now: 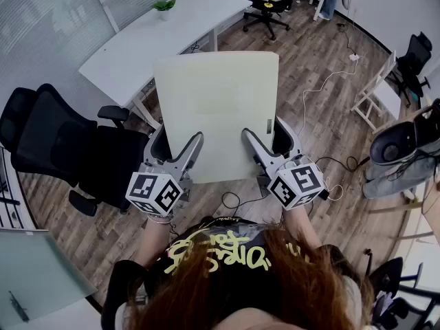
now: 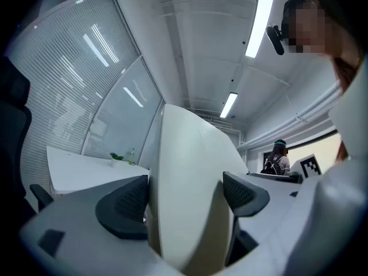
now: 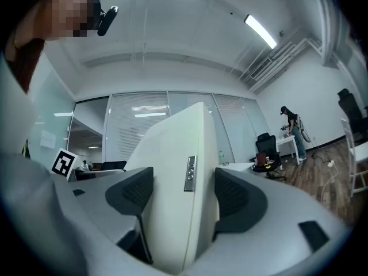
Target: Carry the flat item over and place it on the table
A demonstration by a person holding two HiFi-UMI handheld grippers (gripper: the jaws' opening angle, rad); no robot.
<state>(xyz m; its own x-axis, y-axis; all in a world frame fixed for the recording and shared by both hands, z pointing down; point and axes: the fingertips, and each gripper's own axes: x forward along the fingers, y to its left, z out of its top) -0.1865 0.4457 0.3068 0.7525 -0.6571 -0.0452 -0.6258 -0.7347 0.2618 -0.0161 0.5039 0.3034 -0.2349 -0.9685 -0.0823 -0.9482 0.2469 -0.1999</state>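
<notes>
A flat cream-white board (image 1: 216,112) is held up off the wood floor, level in front of me, with a gripper on each side of its near end. My left gripper (image 1: 177,139) grips the near left edge and my right gripper (image 1: 265,135) the near right edge. In the left gripper view the board (image 2: 190,171) fills the space between the black pads (image 2: 123,203), which press on it. In the right gripper view the board (image 3: 172,171) stands edge-on between the pads (image 3: 233,197), and a small metal strip (image 3: 190,173) shows on its edge. The white table (image 1: 137,47) lies ahead and to the left.
A black office chair (image 1: 62,150) stands close on the left, by the table's near end. A small potted plant (image 1: 164,6) sits on the table's far part. Cables (image 1: 323,88) trail over the floor at right, near a white stand (image 1: 375,98) and a grey chair (image 1: 402,157).
</notes>
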